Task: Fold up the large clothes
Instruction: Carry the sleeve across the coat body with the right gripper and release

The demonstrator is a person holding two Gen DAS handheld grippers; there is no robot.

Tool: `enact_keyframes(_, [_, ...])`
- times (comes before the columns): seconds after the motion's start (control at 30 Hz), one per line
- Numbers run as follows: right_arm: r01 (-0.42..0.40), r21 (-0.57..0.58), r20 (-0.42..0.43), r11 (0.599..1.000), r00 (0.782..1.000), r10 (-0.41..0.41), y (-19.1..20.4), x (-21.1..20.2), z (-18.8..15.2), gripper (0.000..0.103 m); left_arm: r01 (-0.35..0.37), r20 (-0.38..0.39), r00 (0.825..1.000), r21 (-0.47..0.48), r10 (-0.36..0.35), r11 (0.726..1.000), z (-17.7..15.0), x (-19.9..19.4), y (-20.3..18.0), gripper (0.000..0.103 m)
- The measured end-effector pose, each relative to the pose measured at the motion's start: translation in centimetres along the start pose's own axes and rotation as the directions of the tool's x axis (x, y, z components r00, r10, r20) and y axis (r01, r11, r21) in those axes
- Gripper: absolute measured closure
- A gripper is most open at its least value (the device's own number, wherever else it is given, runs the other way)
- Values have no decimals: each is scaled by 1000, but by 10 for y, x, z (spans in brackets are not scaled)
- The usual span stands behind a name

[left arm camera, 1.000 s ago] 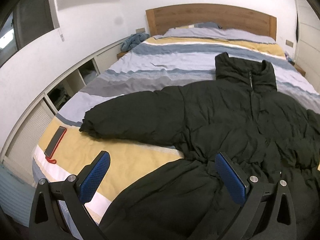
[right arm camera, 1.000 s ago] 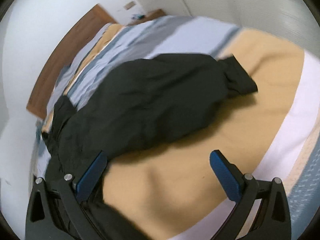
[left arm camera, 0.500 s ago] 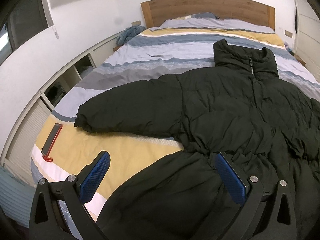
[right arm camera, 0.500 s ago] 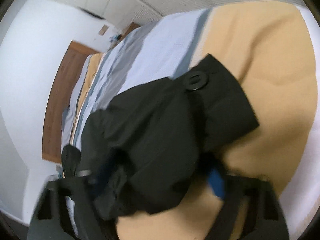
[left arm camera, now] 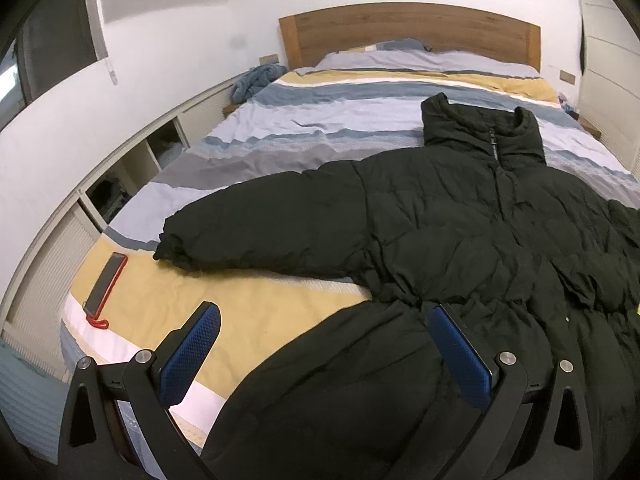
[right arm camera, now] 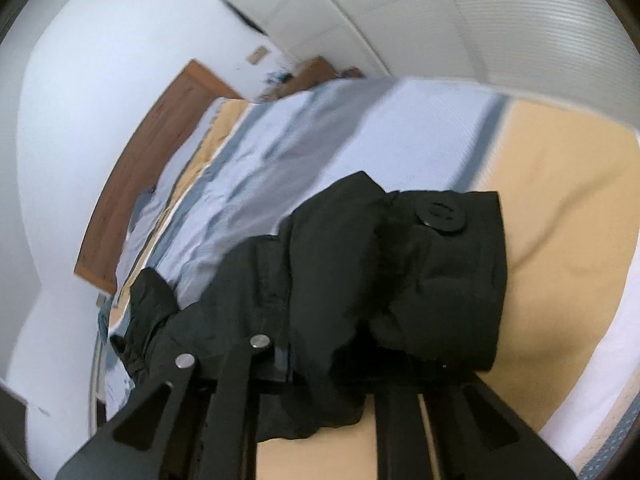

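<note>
A black puffer jacket (left arm camera: 460,240) lies spread face up on the striped bed (left arm camera: 320,136), collar toward the headboard, its left sleeve (left arm camera: 260,232) stretched out to the left. My left gripper (left arm camera: 324,344) is open and empty above the jacket's lower hem. In the right wrist view my right gripper (right arm camera: 332,364) is shut on the jacket's other sleeve (right arm camera: 400,280) near its cuff (right arm camera: 452,264), which has a round black button (right arm camera: 442,214). The cloth hides the fingertips.
A phone in a red case (left arm camera: 106,280) lies on the yellow stripe near the bed's left edge. Low shelving (left arm camera: 132,168) runs along the left wall. A blue cloth (left arm camera: 256,80) sits by the wooden headboard (left arm camera: 408,28). White wardrobe doors (right arm camera: 480,12) stand at the right.
My right gripper moved in on the right sleeve's cuff end and closed on it, lifting it off the bed. My left gripper stayed open and shifted only slightly.
</note>
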State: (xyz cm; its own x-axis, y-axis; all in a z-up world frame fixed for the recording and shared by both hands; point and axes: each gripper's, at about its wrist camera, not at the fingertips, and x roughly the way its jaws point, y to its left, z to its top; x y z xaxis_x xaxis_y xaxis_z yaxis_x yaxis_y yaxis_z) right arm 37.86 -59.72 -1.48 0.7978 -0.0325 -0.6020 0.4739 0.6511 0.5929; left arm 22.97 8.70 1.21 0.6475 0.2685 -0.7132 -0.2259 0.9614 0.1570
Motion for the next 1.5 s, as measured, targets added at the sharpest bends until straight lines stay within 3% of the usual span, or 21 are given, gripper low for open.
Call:
enact_keyframes(0.17, [-21,-182,23,983,999,26,61,-23,-1,89,34,-9,999,-16,-34,999,-5,-10,6,1])
enact_keyframes(0.27, [-54,-300,20,953,998,63,106,-36,-11,89,44,-10,999,-22,-44,999,-8,-16,9,1])
enact_keyframes(0.47, [-139,-464,-33,875,990,139,179,-52,-52,89,69,-7,998,-38,-69,997,-16,-24,19,1])
enact_keyframes(0.67, [-215,-579,-138,786,977,165,240,-43,-118,89,62,-7,998,-57,-63,996,-24,-27,38,1])
enact_keyframes(0.87, [-271,-656,-250,704,959,137,267,-21,-188,89,41,-29,999,-89,-44,995,-34,-25,63,1])
enact_keyframes(1.13, [-253,-782,-336,570,941,-44,263,5,-286,84,30,-21,999,-118,-32,993,-41,-37,73,1])
enact_keyframes(1.17, [-251,-791,-338,558,939,-58,262,6,-295,78,34,-15,999,-122,-36,992,-40,-40,73,1])
enact_keyframes(1.2, [-254,-795,-346,551,936,-67,260,5,-300,66,40,-10,999,-122,-42,992,-39,-43,72,1])
enact_keyframes(1.27, [-289,-789,-381,543,923,-61,258,1,-308,48,68,10,998,-112,-68,991,-38,-54,68,1])
enact_keyframes(1.5, [-434,-759,-480,485,877,34,273,-40,-329,48,154,39,988,-91,-151,984,-31,-91,45,1])
